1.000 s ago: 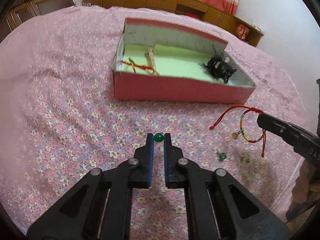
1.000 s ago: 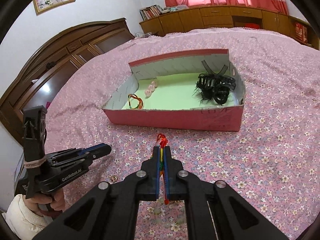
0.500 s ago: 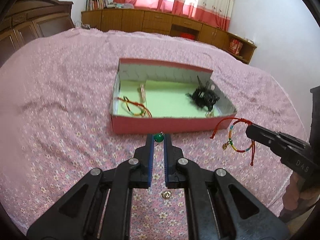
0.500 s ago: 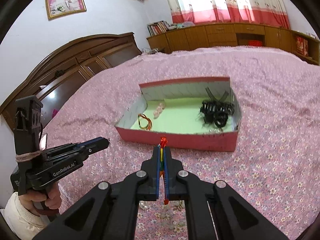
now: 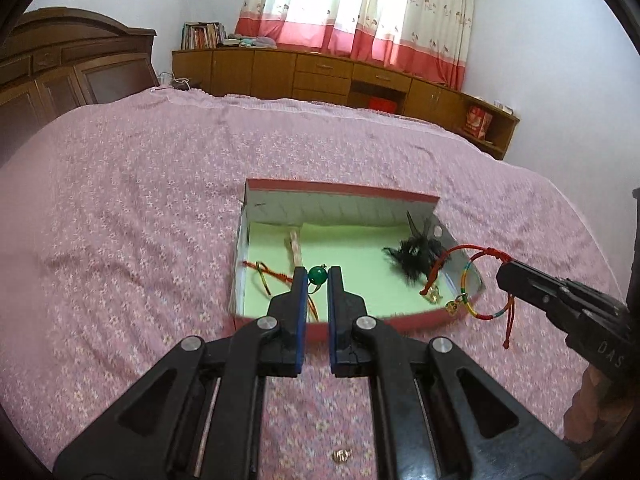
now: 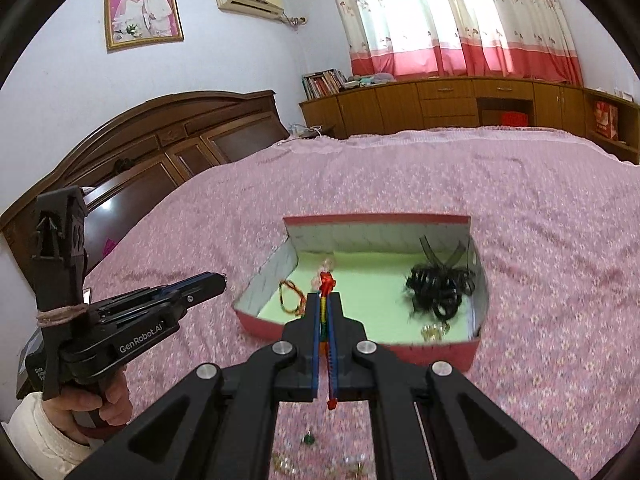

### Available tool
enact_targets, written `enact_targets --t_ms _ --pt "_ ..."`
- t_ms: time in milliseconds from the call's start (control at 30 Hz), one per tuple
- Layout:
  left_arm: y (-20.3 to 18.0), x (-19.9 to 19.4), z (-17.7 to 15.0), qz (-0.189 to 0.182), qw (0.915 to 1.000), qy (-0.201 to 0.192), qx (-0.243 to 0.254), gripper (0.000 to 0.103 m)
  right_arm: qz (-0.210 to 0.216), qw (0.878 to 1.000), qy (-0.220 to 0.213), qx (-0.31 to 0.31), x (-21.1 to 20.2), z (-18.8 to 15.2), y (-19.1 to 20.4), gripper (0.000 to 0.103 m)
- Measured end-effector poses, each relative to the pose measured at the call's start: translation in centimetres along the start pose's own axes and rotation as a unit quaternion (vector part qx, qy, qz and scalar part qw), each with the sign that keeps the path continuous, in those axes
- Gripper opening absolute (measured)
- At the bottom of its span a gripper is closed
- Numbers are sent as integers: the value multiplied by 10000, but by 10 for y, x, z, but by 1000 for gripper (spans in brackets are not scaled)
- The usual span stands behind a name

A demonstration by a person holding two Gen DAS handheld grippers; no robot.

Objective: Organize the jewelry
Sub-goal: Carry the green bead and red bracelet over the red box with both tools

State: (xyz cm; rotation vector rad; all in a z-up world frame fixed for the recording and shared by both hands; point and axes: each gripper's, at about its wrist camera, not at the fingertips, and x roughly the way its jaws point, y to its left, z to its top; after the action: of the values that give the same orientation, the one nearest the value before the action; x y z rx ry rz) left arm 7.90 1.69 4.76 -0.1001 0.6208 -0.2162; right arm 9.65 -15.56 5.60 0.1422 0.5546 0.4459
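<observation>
the left hand-held gripper (image 5: 318, 276) was clamped on a small green bead (image 5: 317, 274), held above the near wall of a red box (image 5: 400, 320) with a pale green floor. the right hand-held gripper (image 6: 328, 304) was shut on a red and rainbow cord bracelet (image 5: 466, 280) (its loop dangled over the box's right end). the box sat near the middle of a bed (image 5: 120, 220) with a pink floral cover. inside lay another cord bracelet (image 6: 290, 298) at the left end and black hair ties (image 6: 438, 290) at the right.
</observation>
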Motion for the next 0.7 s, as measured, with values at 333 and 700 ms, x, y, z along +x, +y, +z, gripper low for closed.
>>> enact_targets --t_ms 333,700 --pt "8 31 11 79 9998 -167 -76 1 -144 9998 -150 31 36 11 -13 5" --pt "8 66 0 175 9998 -39 -41 1 -379 9992 92 77 76 1 -24 5"
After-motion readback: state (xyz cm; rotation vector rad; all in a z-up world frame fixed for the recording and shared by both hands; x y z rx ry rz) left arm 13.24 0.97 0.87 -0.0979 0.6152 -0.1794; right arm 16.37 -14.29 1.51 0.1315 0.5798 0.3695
